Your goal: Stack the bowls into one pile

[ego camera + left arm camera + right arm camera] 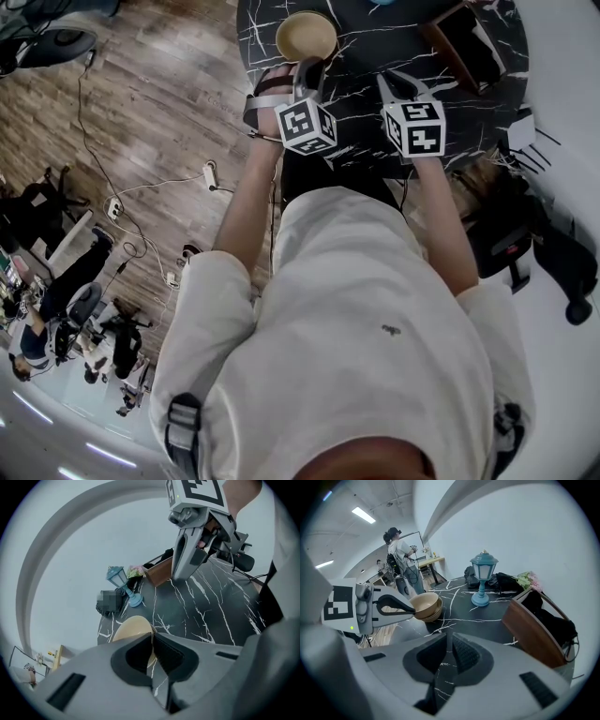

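Observation:
Two tan bowls (pixel 425 605) sit nested on the black marble table (pixel 487 620); from above they read as one bowl (pixel 306 36) near the table's far left edge. My left gripper (pixel 411 610) is shut on the top bowl's near rim, and the rim (pixel 131 629) runs into the slit between its pads (pixel 165 654). My right gripper (pixel 449 641) hovers over bare table to the right of the bowls, its pads a narrow gap apart with nothing between them. It also shows in the left gripper view (pixel 180 576).
A blue lantern (pixel 482 581), pink flowers (pixel 529 579) and dark bags stand at the table's back. A brown wooden box (pixel 534 625) lies at the right. The table edge lies just left of the bowls, above a wood floor with cables (pixel 211 175). A person (pixel 401 555) stands far off.

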Demonstrator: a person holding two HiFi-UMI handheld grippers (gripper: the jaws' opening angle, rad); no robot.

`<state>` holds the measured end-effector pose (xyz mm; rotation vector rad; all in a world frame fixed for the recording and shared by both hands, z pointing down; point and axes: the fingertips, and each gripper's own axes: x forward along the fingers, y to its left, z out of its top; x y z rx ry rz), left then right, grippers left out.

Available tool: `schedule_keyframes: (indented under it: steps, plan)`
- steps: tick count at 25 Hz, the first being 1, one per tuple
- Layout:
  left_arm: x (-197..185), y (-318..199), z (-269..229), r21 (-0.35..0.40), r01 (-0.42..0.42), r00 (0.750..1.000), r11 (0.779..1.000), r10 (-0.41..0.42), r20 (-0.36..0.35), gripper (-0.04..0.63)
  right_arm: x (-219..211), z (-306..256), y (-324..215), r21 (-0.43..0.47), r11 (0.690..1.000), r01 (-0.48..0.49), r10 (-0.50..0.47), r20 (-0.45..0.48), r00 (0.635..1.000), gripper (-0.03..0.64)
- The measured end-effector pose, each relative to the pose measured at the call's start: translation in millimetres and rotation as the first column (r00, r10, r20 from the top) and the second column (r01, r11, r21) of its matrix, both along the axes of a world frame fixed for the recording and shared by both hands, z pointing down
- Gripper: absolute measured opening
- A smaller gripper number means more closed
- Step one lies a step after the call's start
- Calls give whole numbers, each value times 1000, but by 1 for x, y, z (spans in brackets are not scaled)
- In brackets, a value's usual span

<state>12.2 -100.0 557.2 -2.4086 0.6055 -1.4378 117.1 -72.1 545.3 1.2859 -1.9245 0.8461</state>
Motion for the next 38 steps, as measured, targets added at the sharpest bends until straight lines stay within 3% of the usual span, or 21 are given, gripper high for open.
schedule_keyframes:
  steps: [15, 23, 34, 38]
  plan:
    - [6, 5, 16, -48, -3, 1000, 999, 3, -12, 18, 2, 6, 5, -16, 1000, 7, -7, 5, 1000, 41]
    - [-2, 21, 12, -46, 35, 999, 998, -35, -1, 18, -7, 7, 7, -2, 999, 48, -48, 34, 998, 41]
    - [-20, 52, -8, -98, 165, 984, 981, -171, -57, 18, -41, 3, 21, 30, 989, 144, -146, 73, 987, 37]
    - [-26, 59, -25, -182, 264, 943, 947, -293, -159, 18, -55, -6, 27, 52, 985, 166, -170, 94, 981, 29]
